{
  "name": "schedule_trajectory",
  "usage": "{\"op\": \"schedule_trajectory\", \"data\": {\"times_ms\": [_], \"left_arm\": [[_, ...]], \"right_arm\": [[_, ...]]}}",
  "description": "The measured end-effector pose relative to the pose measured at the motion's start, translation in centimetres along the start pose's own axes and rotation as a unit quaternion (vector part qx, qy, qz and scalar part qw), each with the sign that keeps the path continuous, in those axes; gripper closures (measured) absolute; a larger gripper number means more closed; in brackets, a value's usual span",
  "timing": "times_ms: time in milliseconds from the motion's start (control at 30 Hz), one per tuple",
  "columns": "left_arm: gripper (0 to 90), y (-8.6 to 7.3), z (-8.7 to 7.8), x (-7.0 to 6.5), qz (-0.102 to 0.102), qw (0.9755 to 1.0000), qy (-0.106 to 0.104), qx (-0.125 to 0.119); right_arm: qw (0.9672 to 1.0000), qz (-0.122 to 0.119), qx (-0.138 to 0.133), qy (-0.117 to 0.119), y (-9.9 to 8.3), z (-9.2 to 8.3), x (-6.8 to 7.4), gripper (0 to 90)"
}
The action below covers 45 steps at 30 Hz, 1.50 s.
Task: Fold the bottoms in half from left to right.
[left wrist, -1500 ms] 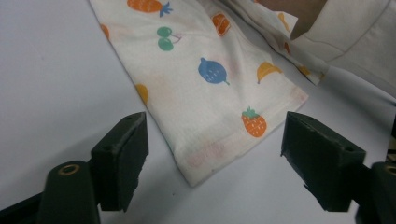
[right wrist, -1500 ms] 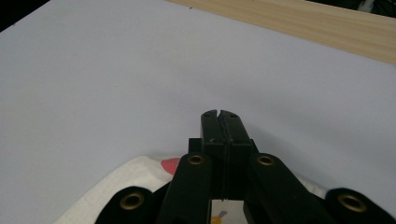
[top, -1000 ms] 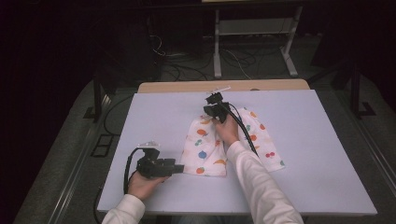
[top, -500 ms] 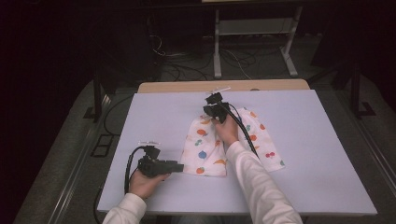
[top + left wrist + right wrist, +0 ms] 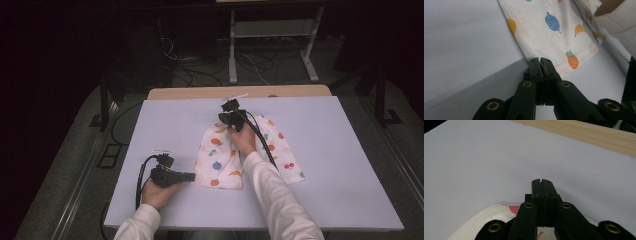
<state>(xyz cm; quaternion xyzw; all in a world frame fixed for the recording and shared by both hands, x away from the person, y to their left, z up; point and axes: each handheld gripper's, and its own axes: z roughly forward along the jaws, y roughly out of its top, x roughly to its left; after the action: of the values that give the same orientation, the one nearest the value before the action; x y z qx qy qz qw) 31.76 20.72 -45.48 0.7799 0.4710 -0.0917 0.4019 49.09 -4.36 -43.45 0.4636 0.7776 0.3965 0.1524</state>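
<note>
At the near edge of the table (image 5: 350, 165), the left gripper (image 5: 189, 176) has just been closing its jaws, which now meet at the near left corner of the fruit-print cloth (image 5: 222, 160); whether a fold of hem is pinched between them cannot be told. Farther off, the right gripper (image 5: 226, 119), jaws together, rests at the cloth's far edge. The work looks like a fold being set up, and the next move calls for lifting the near corner without losing it.

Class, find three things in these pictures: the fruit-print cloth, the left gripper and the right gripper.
fruit-print cloth (image 5: 220, 160), high view, left half of the fabric
left gripper (image 5: 541, 63), left gripper view, between its fingertips
right gripper (image 5: 541, 182), right gripper view, between its fingertips
</note>
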Motion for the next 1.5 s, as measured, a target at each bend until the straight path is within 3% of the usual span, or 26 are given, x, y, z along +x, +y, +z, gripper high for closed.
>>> {"op": "schedule_trajectory", "data": {"times_ms": [167, 400, 833, 1500], "left_arm": [[89.3, 0.4, 0.1, -0.8, 0.006, 0.9998, -0.017, 0.005], [89.5, 1.5, 0.0, -2.8, 0.038, 0.9990, -0.023, -0.002], [89.5, 3.0, 0.6, -6.1, 0.086, 0.9949, -0.052, -0.001], [89.4, 5.0, 1.9, -8.9, 0.115, 0.9899, -0.083, 0.003]], "right_arm": [[0.9999, 0.009, -0.005, 0.007, 0.1, -0.1, -0.2, 88.6], [0.9997, 0.016, -0.012, 0.016, 0.4, -0.6, -0.9, 88.5], [0.9988, 0.032, -0.023, 0.029, 0.8, -2.0, -2.7, 88.5], [0.9960, 0.065, -0.041, 0.045, 1.1, -4.3, -5.7, 88.4]]}}
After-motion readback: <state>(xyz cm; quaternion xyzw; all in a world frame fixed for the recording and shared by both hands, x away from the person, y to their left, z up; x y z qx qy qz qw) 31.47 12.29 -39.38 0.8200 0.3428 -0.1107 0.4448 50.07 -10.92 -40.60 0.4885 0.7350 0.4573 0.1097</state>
